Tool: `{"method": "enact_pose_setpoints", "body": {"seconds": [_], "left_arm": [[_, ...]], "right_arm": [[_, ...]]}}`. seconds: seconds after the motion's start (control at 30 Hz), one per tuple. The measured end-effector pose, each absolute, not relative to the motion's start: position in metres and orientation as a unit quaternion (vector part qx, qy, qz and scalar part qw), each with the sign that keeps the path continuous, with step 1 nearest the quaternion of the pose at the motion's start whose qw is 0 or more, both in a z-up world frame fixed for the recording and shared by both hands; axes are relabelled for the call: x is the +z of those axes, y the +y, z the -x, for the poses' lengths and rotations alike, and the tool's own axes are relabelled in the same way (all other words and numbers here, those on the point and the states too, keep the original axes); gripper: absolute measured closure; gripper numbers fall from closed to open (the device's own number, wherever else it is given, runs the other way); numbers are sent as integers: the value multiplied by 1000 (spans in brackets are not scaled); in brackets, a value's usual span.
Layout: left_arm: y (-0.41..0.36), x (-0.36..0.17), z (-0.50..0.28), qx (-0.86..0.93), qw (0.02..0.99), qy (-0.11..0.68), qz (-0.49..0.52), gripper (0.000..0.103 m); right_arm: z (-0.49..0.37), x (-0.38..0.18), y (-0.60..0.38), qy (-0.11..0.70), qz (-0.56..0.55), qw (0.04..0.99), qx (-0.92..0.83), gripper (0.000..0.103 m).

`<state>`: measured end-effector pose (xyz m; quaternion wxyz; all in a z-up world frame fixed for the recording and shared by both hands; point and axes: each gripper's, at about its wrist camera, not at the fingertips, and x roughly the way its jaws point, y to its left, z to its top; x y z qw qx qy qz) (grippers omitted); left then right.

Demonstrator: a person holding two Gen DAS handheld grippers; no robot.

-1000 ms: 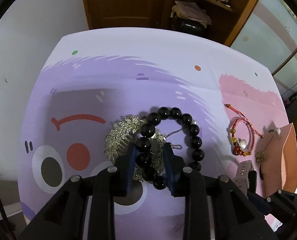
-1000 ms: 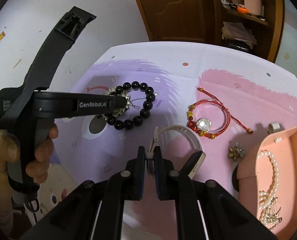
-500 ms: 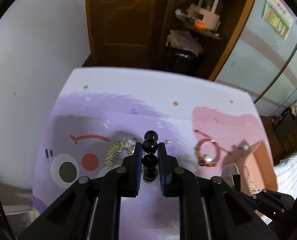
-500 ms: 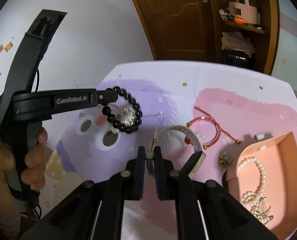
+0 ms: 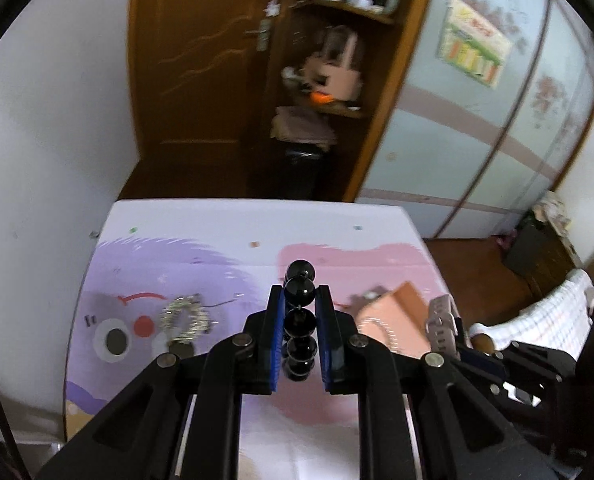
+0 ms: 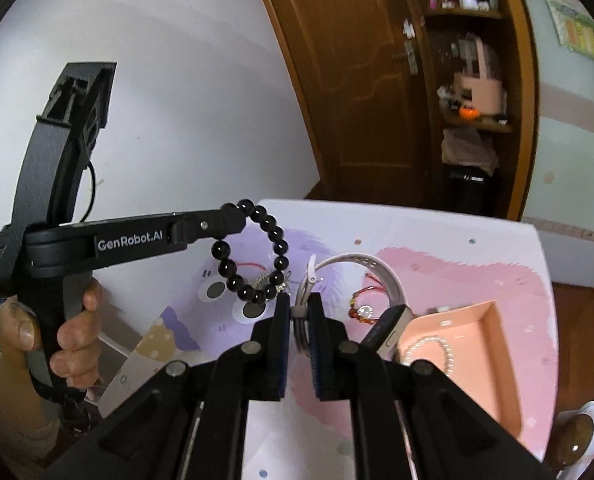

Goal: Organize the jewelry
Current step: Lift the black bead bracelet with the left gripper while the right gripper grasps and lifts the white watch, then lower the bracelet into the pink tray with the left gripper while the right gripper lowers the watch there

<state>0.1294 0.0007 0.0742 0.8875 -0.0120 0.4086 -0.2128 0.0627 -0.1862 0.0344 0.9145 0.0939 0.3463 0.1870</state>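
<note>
- The left hand-held gripper (image 5: 300,334) is clenched on the black bead bracelet (image 6: 257,254), which is held raised above the bench (image 5: 225,224); its jaws were closing a moment ago.
- In the right wrist view, the bracelet is seen hanging as a loop from the fingertips, the tool being gripped by a hand (image 6: 53,332) at lower left.
- The right hand-held gripper (image 6: 300,312) is clamped on the pale watch strap (image 6: 357,264), lifted clear of the bench and angled downward.
- A peach tray (image 6: 493,312) with a pearl strand (image 6: 429,350) is seen at right.
</note>
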Motion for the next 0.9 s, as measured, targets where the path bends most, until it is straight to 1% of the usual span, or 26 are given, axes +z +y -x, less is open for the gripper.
{"method": "enact_pose_setpoints", "body": {"seconds": [0.13,0.3,0.57,0.9], "left_arm": [[-26,85,-108,-252,882,397,5,90],[-71,80,-98,-287,872,397,-4,90],[-131,35,-114,-292,855,427,-25,90],[-164,-19,-143,-293,838,460,-35,90]], "right_arm": [[-38,41,-214,320,-106,923,186,95],[-25,26,-244,319,-125,924,167,95],[-26,-17,-280,346,-149,918,125,95],[-46,-73,-300,388,-175,898,109,95]]}}
